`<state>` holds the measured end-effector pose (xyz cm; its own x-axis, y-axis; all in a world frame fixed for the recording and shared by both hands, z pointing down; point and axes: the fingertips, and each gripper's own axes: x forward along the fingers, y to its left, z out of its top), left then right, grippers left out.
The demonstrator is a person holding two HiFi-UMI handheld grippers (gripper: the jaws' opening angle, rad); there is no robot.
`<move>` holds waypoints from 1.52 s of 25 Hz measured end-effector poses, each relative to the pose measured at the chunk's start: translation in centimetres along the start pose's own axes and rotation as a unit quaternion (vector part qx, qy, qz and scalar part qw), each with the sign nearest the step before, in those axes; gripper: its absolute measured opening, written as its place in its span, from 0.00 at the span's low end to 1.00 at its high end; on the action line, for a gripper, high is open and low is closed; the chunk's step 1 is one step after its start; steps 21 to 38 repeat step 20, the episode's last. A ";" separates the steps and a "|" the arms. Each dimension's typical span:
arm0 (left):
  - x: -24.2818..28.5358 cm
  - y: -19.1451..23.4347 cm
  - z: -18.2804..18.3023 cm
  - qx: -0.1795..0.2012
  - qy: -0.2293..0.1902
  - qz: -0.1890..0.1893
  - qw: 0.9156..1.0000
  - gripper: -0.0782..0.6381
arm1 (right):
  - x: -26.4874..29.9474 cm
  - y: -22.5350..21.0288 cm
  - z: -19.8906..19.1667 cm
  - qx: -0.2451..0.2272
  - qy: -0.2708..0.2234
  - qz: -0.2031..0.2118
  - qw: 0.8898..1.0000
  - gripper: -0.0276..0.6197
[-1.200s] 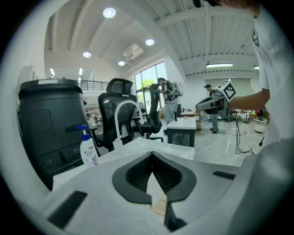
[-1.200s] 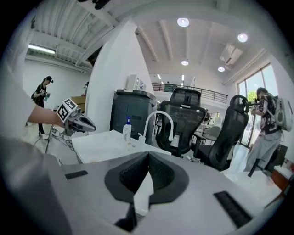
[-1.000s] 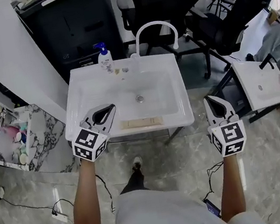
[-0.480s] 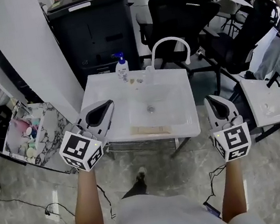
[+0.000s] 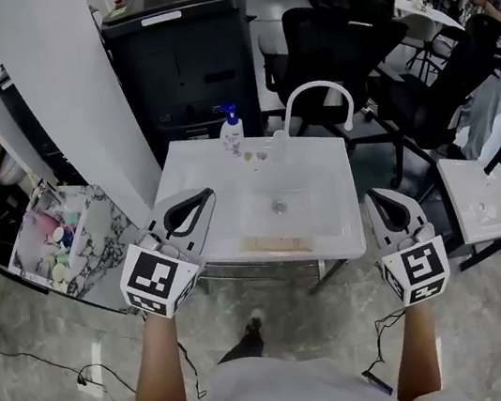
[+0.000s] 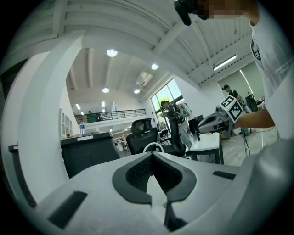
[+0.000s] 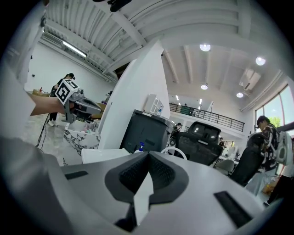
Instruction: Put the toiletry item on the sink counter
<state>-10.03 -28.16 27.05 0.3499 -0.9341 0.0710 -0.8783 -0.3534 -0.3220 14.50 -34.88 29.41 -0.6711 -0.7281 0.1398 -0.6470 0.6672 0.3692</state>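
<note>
The left gripper (image 5: 200, 195) is hovering at the front left corner of the white sink (image 5: 193, 166), its fingers pressing together and gripping nothing. The right gripper (image 5: 376, 194) is hanging just off the sink's front right corner, its fingers likewise pressing together, empty. A flat beige strip (image 5: 277, 244) is lying on the front rim between the grippers. A pump bottle (image 5: 233, 135) is standing upright on the back rim, left of the arched faucet (image 5: 314, 98). Left of the sink, a marbled box (image 5: 99, 232) is holding assorted toiletries (image 5: 53, 242). A black cabinet (image 5: 183, 54) is standing behind.
</note>
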 end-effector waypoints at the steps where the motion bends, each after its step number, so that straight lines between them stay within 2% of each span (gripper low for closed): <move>1: 0.0 0.2 -0.2 0.001 0.002 0.004 1.000 0.12 | 0.2 0.2 0.0 0.000 0.000 0.003 1.000 0.04; 10: -0.1 1.1 -2.2 -0.006 0.016 0.014 1.000 0.12 | 1.7 1.0 -0.7 0.005 0.004 0.020 1.000 0.04; 20: 0.0 1.8 -4.8 -0.007 0.040 -0.007 0.999 0.12 | 4.0 3.0 -2.2 0.004 0.018 0.041 0.999 0.04; 38: 0.0 1.8 -4.8 -0.007 0.040 -0.007 0.999 0.12 | 4.0 3.0 -2.2 0.004 0.018 0.041 0.999 0.04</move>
